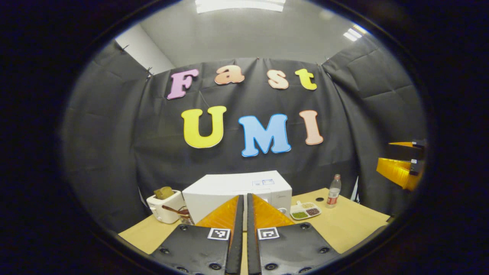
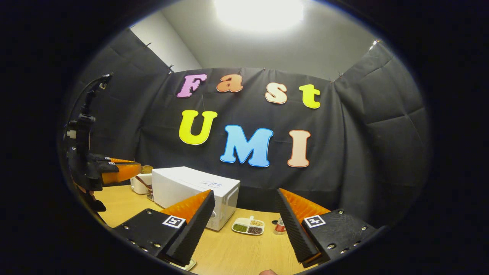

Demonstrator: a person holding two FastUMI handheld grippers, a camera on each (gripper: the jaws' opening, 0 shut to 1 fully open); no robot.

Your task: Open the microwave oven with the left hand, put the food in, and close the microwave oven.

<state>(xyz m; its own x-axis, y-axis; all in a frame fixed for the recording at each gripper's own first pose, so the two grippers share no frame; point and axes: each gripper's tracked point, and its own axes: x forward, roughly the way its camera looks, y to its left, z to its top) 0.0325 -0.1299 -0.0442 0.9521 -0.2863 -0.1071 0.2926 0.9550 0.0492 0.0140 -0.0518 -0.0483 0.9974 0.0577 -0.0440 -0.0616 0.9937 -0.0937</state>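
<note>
1. A white toaster (image 1: 165, 208) stands at the lower left of the left gripper view, with a brown slice of bread (image 1: 163, 193) sticking out of its top.
2. Just right of the toaster, a small wire rack (image 1: 185, 215) shows, partly hidden.
3. A clear plastic bottle (image 1: 334, 191) with a red label stands upright at the lower right of that view.
4. A wooden table (image 2: 237, 250) runs across the bottom of the right gripper view.
5. Ceiling lights (image 1: 240, 5) glow along the top edge of the left gripper view.
</note>
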